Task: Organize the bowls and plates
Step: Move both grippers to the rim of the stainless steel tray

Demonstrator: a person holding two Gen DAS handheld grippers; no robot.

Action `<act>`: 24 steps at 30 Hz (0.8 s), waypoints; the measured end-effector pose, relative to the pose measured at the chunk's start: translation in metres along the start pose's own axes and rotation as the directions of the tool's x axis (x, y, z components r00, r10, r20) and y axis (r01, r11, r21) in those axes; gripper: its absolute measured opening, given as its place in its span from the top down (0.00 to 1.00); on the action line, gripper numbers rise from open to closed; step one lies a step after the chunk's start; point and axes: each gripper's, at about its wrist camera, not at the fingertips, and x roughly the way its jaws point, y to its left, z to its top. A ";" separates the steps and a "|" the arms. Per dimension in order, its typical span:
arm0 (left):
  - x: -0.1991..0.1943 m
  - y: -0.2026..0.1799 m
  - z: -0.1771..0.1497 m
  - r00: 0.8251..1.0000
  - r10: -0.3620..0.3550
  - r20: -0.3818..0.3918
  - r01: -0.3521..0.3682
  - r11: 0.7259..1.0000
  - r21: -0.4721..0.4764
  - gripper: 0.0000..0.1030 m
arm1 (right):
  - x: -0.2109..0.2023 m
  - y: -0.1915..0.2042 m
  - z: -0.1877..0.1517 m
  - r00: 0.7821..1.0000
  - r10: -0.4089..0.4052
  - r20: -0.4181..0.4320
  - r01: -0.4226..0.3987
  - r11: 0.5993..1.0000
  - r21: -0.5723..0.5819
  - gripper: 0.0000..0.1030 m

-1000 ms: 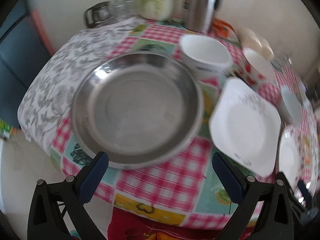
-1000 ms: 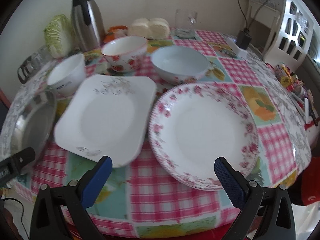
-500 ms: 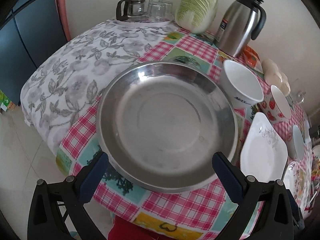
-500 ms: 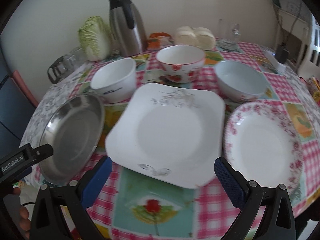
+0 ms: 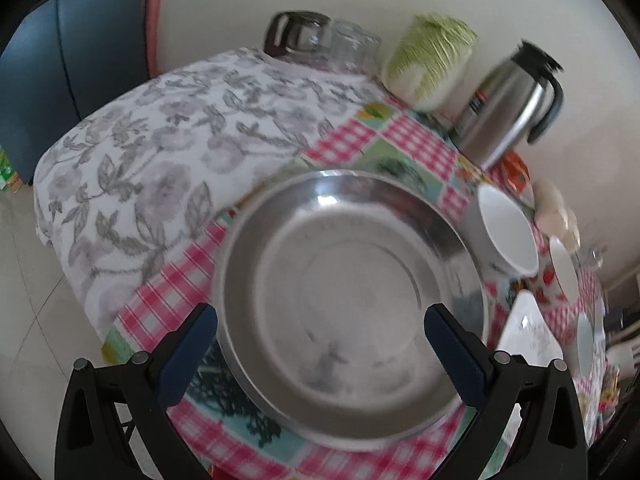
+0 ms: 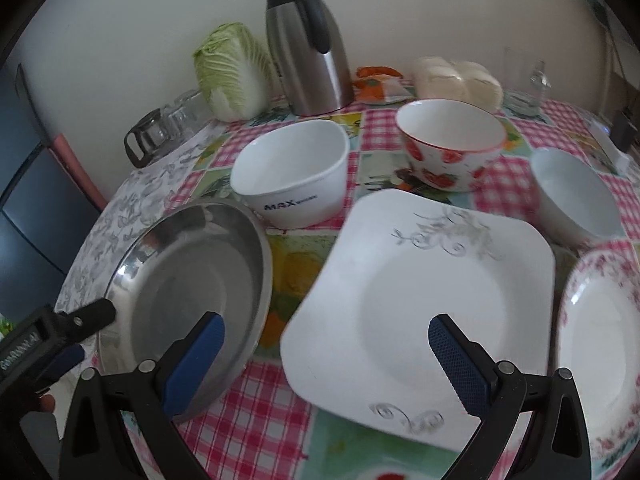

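A round steel plate (image 5: 348, 304) lies at the table's near left; it also shows in the right wrist view (image 6: 188, 280). My left gripper (image 5: 320, 348) is open over its near rim, empty. My right gripper (image 6: 326, 354) is open and empty, above the near left edge of a square white plate (image 6: 424, 304). A flowered round plate (image 6: 600, 344) lies to the right. Behind stand a white square bowl (image 6: 292, 176), a strawberry bowl (image 6: 450, 148) and a plain white bowl (image 6: 572, 196).
A steel thermos (image 6: 308, 44), a cabbage (image 6: 232, 72), a glass jug (image 6: 156, 132), buns (image 6: 456, 80) and a glass (image 6: 528, 84) stand along the back by the wall. The table edge drops to the floor (image 5: 24, 320) at left.
Both grippers have swung left. The left one has come closer over the steel plate. The right view has shifted from the flowered plate to the square plate.
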 end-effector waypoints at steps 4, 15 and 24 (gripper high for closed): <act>0.011 0.009 0.007 1.000 -0.005 -0.022 0.005 1.000 -0.025 0.00 | 0.010 0.011 0.009 1.000 0.011 0.002 -0.011 1.000 -0.029 0.00; 0.040 0.028 0.013 0.994 0.096 -0.059 -0.100 0.992 -0.077 0.00 | 0.034 0.042 0.018 1.000 0.015 0.024 -0.011 0.988 -0.152 0.00; 0.058 0.046 0.014 0.985 0.138 -0.102 -0.151 0.978 -0.142 0.15 | 0.047 0.051 0.017 0.999 0.031 0.027 -0.025 0.983 -0.184 0.28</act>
